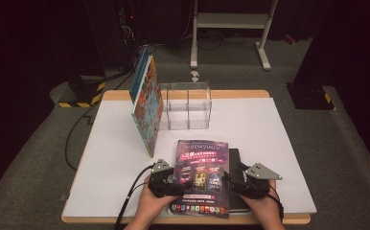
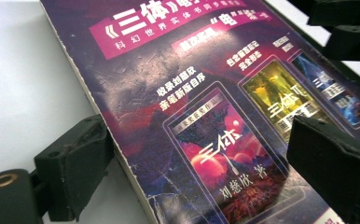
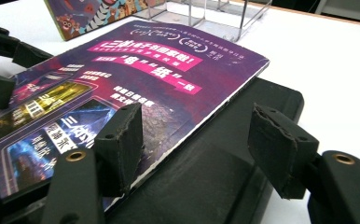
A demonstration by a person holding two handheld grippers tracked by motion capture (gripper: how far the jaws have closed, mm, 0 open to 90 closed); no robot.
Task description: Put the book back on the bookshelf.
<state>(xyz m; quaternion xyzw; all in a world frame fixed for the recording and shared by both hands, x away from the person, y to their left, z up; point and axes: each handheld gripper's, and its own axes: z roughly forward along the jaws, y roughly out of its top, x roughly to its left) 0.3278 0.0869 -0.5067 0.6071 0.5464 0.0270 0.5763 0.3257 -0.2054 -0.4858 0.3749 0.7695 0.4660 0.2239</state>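
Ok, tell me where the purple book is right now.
In the high view the purple book lies flat at the table's near edge, centred, atop a black book, between the left hand-held gripper and the right hand-held gripper.

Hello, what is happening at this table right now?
A person holds a two-jaw gripper in each hand at a white table. Both grippers sit at a purple paperback book with Chinese print, which lies flat on a black flat object. The left gripper has its open jaws on either side of the book's left edge. The right gripper is open at its right edge. A colourful book leans against a clear plastic organiser behind.
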